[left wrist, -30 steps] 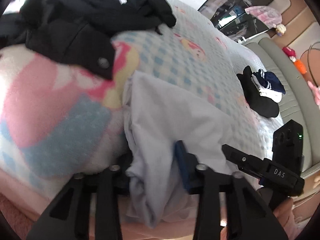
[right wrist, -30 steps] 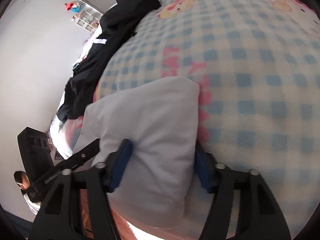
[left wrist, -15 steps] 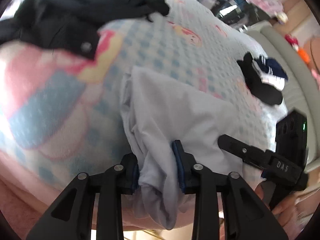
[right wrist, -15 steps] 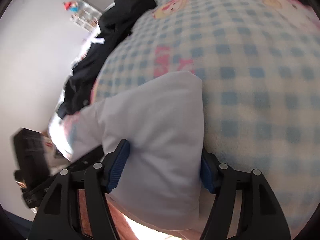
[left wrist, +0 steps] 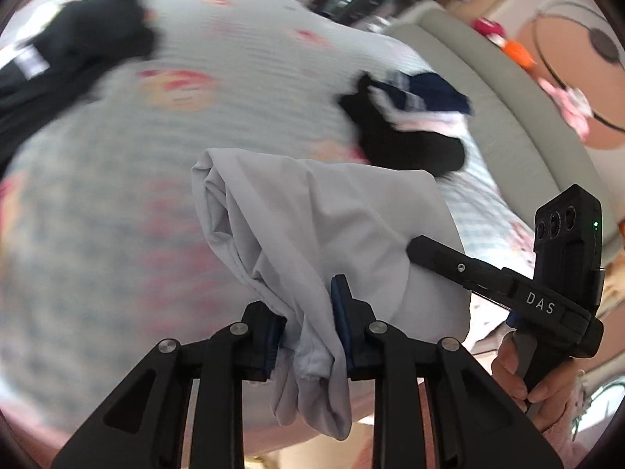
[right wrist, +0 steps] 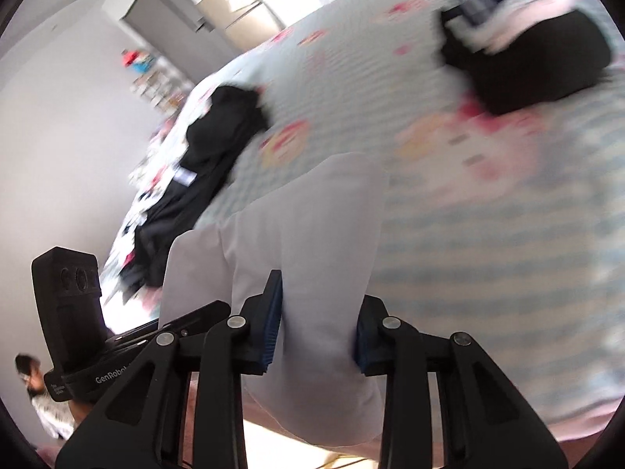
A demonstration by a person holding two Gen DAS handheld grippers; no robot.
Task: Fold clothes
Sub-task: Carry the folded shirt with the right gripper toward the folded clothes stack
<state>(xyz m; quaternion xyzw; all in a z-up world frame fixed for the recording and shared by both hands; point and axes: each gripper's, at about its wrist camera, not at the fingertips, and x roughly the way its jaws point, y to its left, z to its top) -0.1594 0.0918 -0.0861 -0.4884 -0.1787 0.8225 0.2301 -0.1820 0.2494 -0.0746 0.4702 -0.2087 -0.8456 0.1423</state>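
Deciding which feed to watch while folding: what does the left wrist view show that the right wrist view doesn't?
Left wrist only: the right gripper's body with a hand on its handle, and the grey padded headboard.

Right wrist only: the left gripper's body, the white wall, a grey door and a person at the frame's edge.

Both: the white garment gripped by both grippers, whose jaws have just been closing on it, the checked blanket, the black clothes pile and the dark folded stack.
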